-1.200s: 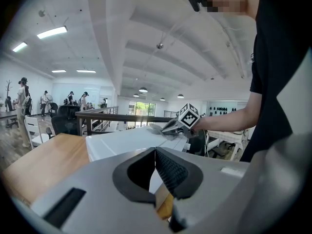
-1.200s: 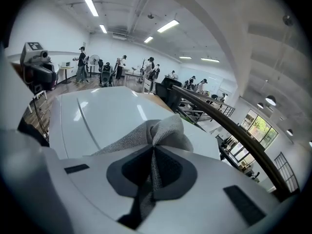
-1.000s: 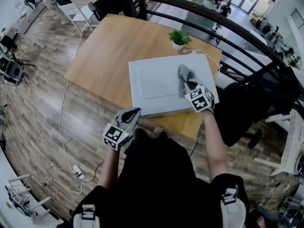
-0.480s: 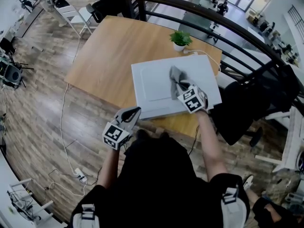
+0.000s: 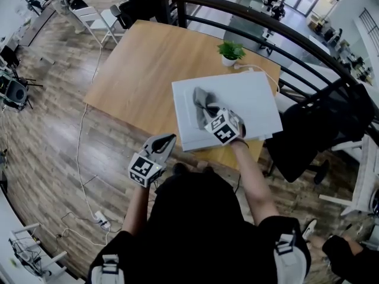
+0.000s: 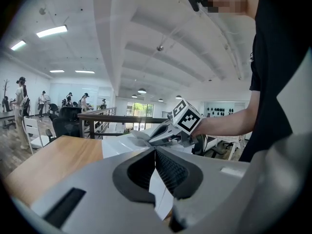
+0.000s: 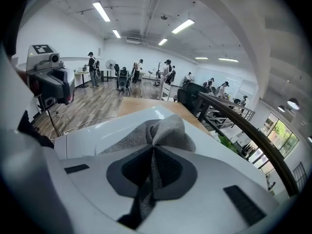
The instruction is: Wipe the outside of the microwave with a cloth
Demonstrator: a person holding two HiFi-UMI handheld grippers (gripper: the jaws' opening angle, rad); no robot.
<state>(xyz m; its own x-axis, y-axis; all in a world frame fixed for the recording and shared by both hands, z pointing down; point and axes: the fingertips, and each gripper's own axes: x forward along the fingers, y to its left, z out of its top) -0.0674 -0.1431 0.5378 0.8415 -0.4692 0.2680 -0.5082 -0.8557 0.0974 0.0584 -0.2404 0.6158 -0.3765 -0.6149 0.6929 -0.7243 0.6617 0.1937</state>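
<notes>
Jaws of right gripper (image 5: 208, 112) clamped on grey cloth (image 5: 200, 99); cloth bunched ahead of tips, pressed on microwave (image 5: 251, 96) top, left of its middle. Jaws of left gripper (image 5: 168, 138) pressed together, nothing between, touching nothing; held off near edge of table (image 5: 136, 64), near-left of microwave. Microwave white, on near-right part of table. Pot (image 5: 230, 61) holding green plant (image 5: 231, 50) just beyond microwave's far edge.
</notes>
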